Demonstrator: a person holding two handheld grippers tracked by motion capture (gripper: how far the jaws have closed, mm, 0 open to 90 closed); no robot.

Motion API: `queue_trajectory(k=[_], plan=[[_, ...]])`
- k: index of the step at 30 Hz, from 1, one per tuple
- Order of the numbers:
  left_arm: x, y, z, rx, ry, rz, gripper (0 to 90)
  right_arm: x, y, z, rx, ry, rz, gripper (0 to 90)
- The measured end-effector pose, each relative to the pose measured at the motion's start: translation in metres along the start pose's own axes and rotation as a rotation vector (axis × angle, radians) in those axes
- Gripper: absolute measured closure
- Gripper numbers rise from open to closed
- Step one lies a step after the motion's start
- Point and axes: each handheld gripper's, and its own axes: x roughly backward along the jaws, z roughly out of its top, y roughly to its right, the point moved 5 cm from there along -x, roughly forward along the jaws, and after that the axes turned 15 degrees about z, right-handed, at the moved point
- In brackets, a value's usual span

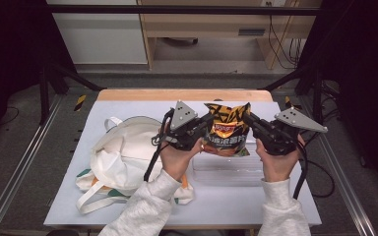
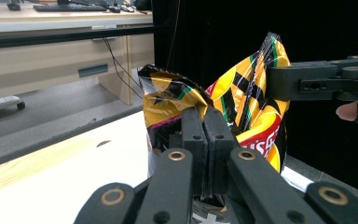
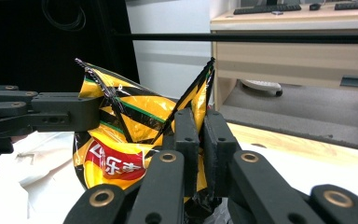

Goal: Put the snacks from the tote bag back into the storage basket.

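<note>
Crisp bag (image 1: 227, 129) pinched at both top corners: left gripper (image 1: 207, 121) and right gripper (image 1: 247, 118) clamped on it, above clear tray (image 1: 226, 172). Opening unfinished; seal untorn.

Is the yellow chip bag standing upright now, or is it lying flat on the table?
Upright. The chip bag is held with its top edge up, the left gripper and right gripper pinching its two sides above the clear tray.
</note>
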Motion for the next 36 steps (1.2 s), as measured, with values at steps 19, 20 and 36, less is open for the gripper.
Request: queue_trajectory(k=[19,20,36], plan=[[-0.022,-0.013,-0.036,0.018,-0.068,0.043,89.2,-0.029,0.016,-0.029,-0.038,-0.081,-0.005,85.9],[-0.022,-0.013,-0.036,0.018,-0.068,0.043,89.2,-0.029,0.016,-0.029,-0.038,-0.081,-0.005,85.9],[-0.036,-0.023,-0.055,0.013,-0.122,0.085,89.0,-0.051,0.025,-0.048,-0.06,-0.143,-0.019,85.5]])
